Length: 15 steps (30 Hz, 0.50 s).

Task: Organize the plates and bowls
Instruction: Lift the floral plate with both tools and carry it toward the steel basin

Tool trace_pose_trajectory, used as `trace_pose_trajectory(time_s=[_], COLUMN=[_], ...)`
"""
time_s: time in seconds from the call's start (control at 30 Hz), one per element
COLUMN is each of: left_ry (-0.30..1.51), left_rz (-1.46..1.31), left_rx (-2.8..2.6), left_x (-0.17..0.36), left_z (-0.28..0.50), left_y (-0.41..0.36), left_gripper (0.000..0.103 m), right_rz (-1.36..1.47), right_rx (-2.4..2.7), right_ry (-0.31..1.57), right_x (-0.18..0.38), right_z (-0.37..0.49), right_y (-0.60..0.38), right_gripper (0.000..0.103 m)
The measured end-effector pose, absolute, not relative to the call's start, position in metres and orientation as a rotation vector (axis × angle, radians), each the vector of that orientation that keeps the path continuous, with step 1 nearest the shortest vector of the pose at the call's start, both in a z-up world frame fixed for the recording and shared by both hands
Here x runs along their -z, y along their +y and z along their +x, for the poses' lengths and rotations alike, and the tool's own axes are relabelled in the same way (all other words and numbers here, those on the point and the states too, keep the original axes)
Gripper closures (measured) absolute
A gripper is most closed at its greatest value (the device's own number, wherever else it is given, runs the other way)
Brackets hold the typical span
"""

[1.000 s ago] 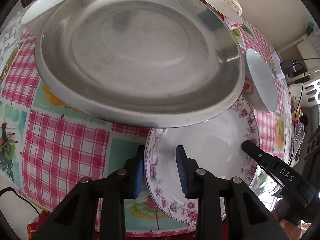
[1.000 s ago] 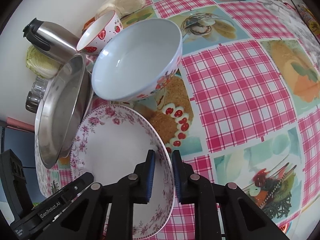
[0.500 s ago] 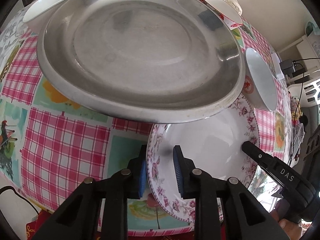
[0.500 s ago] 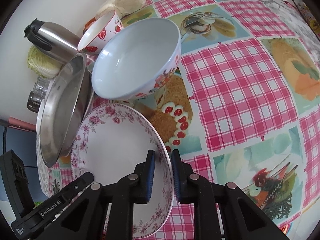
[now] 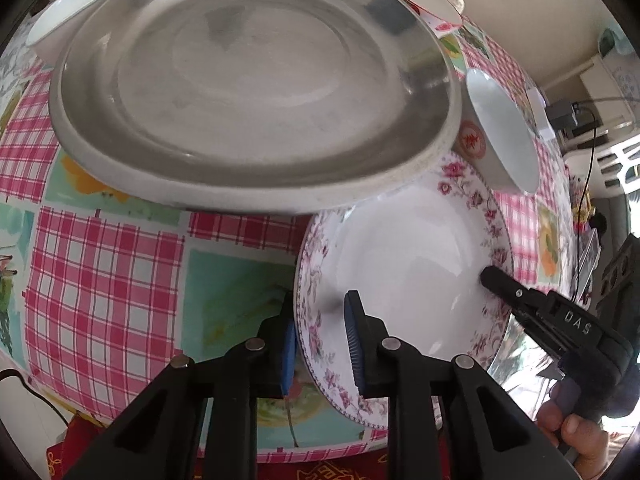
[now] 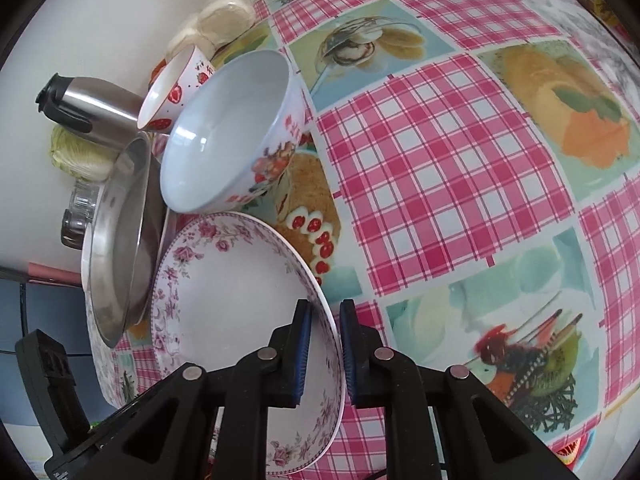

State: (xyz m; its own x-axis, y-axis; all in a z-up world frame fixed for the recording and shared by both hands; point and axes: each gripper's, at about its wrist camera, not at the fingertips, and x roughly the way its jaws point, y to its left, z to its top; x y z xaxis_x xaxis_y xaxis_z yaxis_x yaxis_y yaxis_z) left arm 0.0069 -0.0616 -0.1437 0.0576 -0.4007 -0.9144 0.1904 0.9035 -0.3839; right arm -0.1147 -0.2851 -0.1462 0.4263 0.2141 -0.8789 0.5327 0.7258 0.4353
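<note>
A white plate with a pink floral rim (image 5: 416,240) (image 6: 232,296) is held off the checked tablecloth. My left gripper (image 5: 320,340) is shut on its left rim. My right gripper (image 6: 324,344) is shut on its opposite rim and shows in the left wrist view (image 5: 504,284). A large steel plate (image 5: 248,88) (image 6: 116,236) lies beyond, its edge over the floral plate's far rim. A big white bowl with red print (image 5: 500,128) (image 6: 236,132) stands to the right of the steel plate.
A strawberry-print bowl (image 6: 176,88), a steel kettle (image 6: 92,104), a cabbage (image 6: 80,156), a glass jar (image 6: 80,212) and wrapped buns (image 6: 220,20) stand by the wall. Another white bowl (image 5: 76,12) sits far left. Open tablecloth (image 6: 460,152) spreads to the right.
The floral plate has lifted and tilted up between both grippers. Both cameras have moved closer to the steel plate and the big bowl.
</note>
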Motion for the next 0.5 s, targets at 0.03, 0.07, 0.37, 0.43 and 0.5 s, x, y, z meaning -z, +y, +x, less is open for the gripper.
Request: trace_pose_trajectory(time_s=[0.03,0.07,0.37,0.43,0.5], left_ry=[1.446,1.444,1.422,1.416,1.408], left_rz=[-0.189,-0.197,-0.157,-0.136,-0.133], left_rx=[0.446,0.442,0.431,0.428,0.430], left_x=[0.144,0.144,0.140,0.137,0.134], left_z=[0.010,0.012,0.018,0.013,0.012], left_y=[-0.060,-0.059,-0.060,-0.064,-0.066], left_gripper=[0.080,0.079,0.084,0.085,0.085], right_rz=[0.775,0.773,0.780,0.753,0.735], right_rx=[0.222,0.218,0.187,0.185,0.186], right_ry=[1.139,1.138,1.109,1.117,1.123], right_x=[0.146,0.146,0.145,0.143,0.143], right_z=[-0.114,-0.114,-0.118,-0.116,-0.112], right_y=[-0.286,-0.287,-0.301,-0.297,-0.289], right_gripper=[0.087,0.087,0.087,0.087,0.087])
